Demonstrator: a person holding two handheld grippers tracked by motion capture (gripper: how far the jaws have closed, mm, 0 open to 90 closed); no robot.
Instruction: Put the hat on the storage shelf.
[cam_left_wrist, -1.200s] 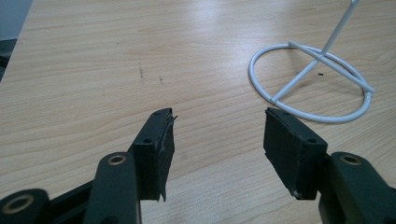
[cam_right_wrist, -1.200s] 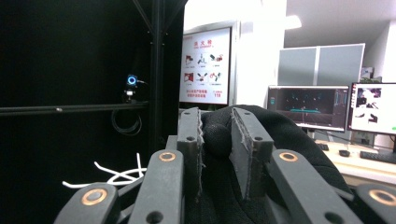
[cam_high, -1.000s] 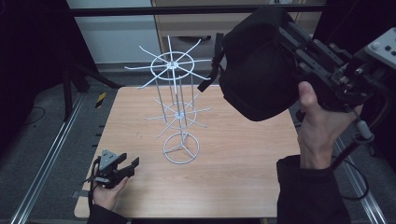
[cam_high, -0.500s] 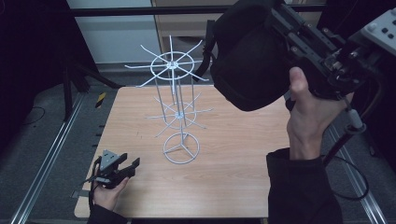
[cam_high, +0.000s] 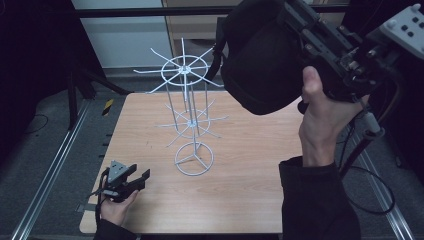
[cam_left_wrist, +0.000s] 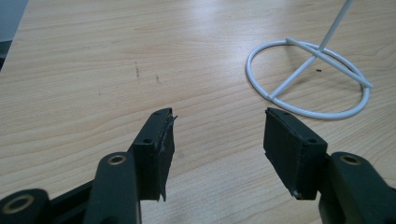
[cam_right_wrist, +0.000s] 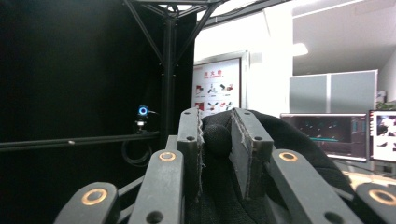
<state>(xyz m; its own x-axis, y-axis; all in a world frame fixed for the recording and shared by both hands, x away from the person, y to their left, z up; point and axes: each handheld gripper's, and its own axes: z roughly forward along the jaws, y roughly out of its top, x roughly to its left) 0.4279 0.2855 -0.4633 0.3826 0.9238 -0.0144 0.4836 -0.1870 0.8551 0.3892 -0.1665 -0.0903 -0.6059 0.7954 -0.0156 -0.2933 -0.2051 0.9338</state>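
While our right gripper is raised high above the far right of the wooden table, its jaws pinch a fold of a black cap, which hangs just beside the top ring of the white wire rack (whether the two touch we cannot tell). Near the table's front left corner, our left gripper sits low over the bare wood, jaws wide apart with nothing between them, the rack's round base ahead of it.
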